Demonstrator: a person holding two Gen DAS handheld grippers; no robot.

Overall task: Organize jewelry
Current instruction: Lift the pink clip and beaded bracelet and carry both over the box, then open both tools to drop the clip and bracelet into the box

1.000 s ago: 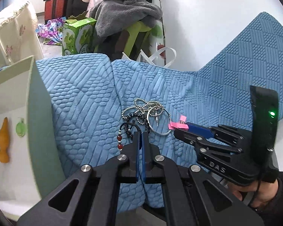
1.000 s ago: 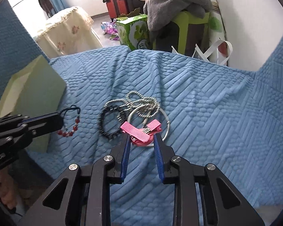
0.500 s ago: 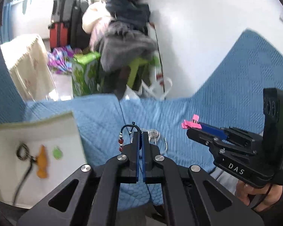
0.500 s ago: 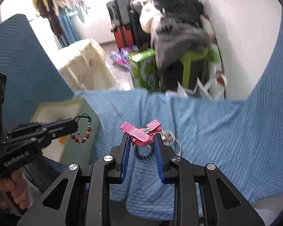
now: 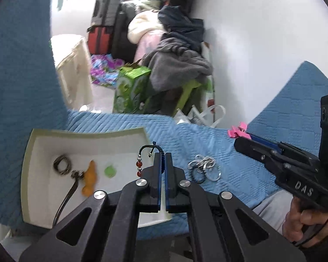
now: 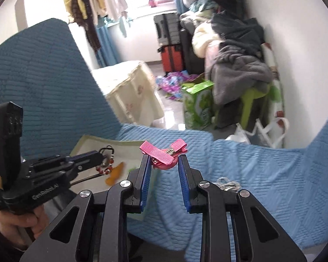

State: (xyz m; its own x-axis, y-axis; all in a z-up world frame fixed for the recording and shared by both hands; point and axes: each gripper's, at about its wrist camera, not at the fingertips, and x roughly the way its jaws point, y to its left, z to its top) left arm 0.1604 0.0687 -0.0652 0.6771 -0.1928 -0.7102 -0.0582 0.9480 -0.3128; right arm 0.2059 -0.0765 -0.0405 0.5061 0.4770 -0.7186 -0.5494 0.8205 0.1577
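My left gripper [image 5: 163, 155] is shut on a black-cord bracelet with red beads [image 5: 142, 160] and holds it above the right edge of a white open box [image 5: 30, 150]. The box holds a dark ring with a strap [image 5: 62, 166], an orange piece [image 5: 89, 180] and a green piece [image 5: 110, 171]. My right gripper [image 6: 164, 159] is shut on a pink bow hair clip [image 6: 164, 151], lifted above the blue quilt; the clip also shows in the left wrist view [image 5: 237, 130]. A silver chain and hoops [image 5: 204, 169] lie on the quilt.
The blue quilted cover [image 5: 207, 137] spreads over the surface and rises at left and right. Beyond its far edge stand a green carton [image 5: 129, 91], a green stool with piled clothes [image 5: 179, 72], suitcases [image 5: 100, 28] and a white wall [image 5: 262, 43].
Both grippers have risen from the quilt with their items. The left one carried the bracelet left over the white box; the right one lifted the pink clip.
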